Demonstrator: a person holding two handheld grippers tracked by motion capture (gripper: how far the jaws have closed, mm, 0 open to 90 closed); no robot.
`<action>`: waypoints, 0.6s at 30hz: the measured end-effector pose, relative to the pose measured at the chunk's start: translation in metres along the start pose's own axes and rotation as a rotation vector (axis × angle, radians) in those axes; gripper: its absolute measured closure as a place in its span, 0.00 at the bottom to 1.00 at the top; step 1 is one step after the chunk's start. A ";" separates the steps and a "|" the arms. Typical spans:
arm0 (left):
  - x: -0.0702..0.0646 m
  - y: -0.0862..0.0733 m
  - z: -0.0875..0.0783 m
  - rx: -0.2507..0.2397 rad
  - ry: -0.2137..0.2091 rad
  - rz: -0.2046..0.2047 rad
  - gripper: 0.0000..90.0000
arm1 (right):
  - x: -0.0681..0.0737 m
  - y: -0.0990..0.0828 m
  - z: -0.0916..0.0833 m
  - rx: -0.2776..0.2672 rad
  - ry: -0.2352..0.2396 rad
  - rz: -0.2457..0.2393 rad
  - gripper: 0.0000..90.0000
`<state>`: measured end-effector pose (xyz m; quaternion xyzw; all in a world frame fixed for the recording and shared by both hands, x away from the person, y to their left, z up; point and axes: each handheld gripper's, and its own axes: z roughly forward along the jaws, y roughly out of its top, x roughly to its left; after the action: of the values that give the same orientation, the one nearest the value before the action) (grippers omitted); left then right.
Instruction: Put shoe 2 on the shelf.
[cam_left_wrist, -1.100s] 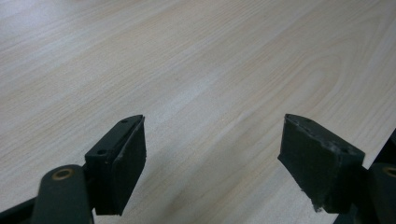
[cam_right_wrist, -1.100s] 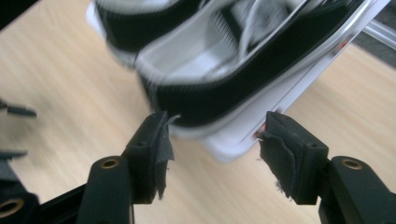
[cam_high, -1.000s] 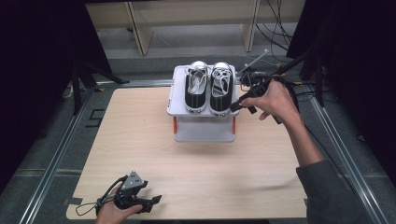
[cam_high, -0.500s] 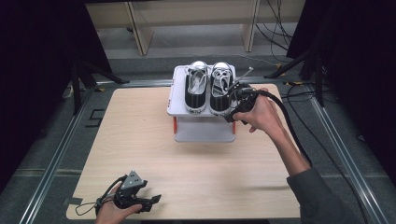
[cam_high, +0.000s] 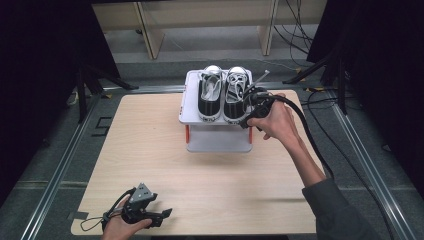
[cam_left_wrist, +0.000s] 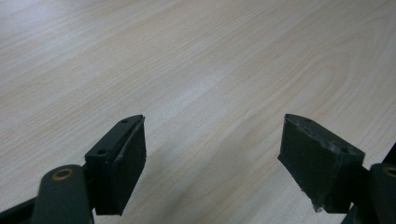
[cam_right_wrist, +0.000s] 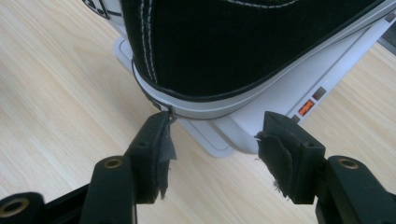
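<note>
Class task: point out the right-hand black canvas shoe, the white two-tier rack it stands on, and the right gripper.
Right-hand black canvas shoe (cam_high: 234, 97), high view, laced top.
White two-tier rack (cam_high: 220, 141), high view, lower shelf's front.
Right gripper (cam_right_wrist: 212, 140), right gripper view, midway between its jaws.

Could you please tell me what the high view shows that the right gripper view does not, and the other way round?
High view alone: both black-and-white sneakers, the left sneaker beside the right sneaker, toes away from the person, the whole white stand, and the left gripper near the table's near edge.

Right gripper view alone: the right gripper open just below the right sneaker's white sole edge, and small orange and grey marks on the stand.

Both: the right sneaker, the stand and the wooden table.
</note>
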<state>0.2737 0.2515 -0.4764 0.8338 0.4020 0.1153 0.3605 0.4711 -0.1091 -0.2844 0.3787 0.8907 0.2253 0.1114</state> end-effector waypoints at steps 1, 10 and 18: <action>0.000 0.000 0.000 0.000 -0.002 -0.002 0.25 | 0.000 0.001 0.001 -0.005 0.002 0.003 0.49; -0.001 0.001 0.000 0.000 -0.004 0.004 0.25 | 0.004 0.000 0.003 -0.024 -0.033 0.008 0.48; 0.000 0.000 -0.001 -0.004 -0.004 0.007 0.25 | 0.009 -0.016 -0.008 -0.088 -0.017 -0.019 0.42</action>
<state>0.2733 0.2514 -0.4756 0.8347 0.3982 0.1154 0.3625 0.4519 -0.1151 -0.2850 0.3668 0.8825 0.2603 0.1376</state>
